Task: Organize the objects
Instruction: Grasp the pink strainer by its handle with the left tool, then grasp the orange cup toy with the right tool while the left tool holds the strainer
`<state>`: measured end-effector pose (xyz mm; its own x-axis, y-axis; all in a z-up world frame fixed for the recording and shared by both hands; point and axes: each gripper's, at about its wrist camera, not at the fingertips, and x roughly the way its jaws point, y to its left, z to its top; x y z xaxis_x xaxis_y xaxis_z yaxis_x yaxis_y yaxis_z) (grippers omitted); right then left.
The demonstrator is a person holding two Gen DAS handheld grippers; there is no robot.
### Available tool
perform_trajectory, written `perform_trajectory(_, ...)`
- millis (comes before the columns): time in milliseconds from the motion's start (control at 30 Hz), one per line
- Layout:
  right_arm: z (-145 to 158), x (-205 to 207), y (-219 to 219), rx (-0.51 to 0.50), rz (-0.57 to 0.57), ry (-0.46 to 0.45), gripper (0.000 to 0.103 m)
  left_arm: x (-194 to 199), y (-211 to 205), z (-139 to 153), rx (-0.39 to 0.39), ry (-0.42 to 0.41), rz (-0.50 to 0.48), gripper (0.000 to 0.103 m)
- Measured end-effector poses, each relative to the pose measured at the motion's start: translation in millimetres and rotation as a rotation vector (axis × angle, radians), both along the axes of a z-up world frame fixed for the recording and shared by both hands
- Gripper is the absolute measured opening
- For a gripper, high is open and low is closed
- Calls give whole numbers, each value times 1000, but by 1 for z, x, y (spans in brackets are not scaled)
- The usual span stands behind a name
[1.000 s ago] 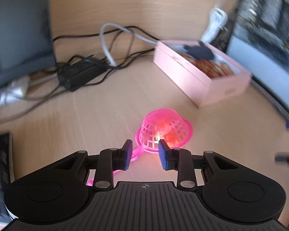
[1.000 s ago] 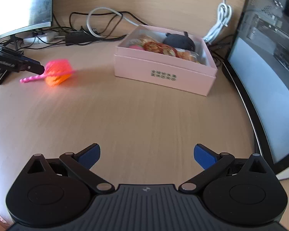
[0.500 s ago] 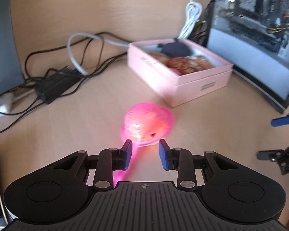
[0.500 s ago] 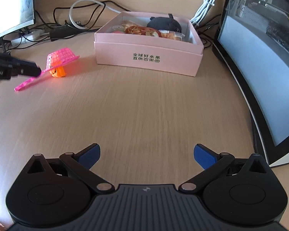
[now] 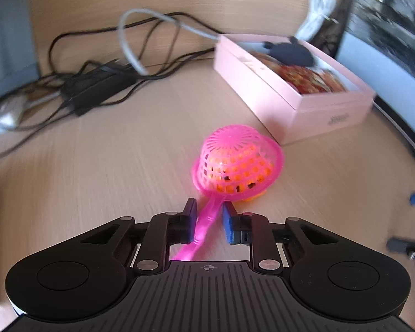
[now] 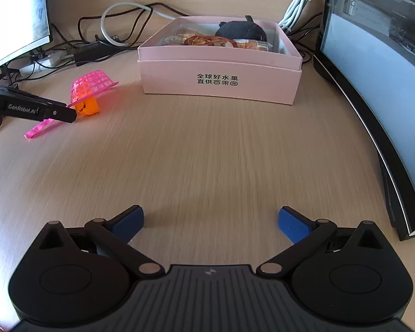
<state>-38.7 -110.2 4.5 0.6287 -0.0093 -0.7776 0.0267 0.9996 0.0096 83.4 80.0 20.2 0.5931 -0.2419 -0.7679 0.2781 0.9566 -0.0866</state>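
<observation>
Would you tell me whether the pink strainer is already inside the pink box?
No, the pink strainer sits upside down over an orange toy on the desk, left of the pink box.

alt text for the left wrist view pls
The left gripper has its jaws closed on the handle of a pink strainer, which sits upside down over an orange toy on the wooden desk, near an open pink box.

Left tool [image 5: 209,218] nearly closed; right tool [image 6: 210,221] wide apart.
</observation>
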Motion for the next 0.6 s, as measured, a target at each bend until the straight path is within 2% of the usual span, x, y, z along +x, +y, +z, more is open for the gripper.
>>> perform_trajectory(100, 0, 0, 1, 3, -22, -4, 103, 2, -1, 1, -7, 8, 37, 21)
perform_trajectory(233, 0, 3, 3, 3, -38, 7, 103, -5, -14, -1, 78, -36, 49, 16)
perform_trajectory(300, 0, 4, 4, 0, 0, 13, 103, -8, -17, 0, 95, -40, 70, 15)
perform_trajectory(333, 1, 7, 4, -1, 39, 22, 103, -10, -17, 1, 81, -35, 85, 15)
perform_trajectory(433, 4, 14, -1, 20, 50, 44, 103, -23, -13, 10, 31, -43, 120, 15)
perform_trajectory(600, 16, 28, 6, 20, 80, -12, 103, -53, -1, 29, -40, -68, 173, 15)
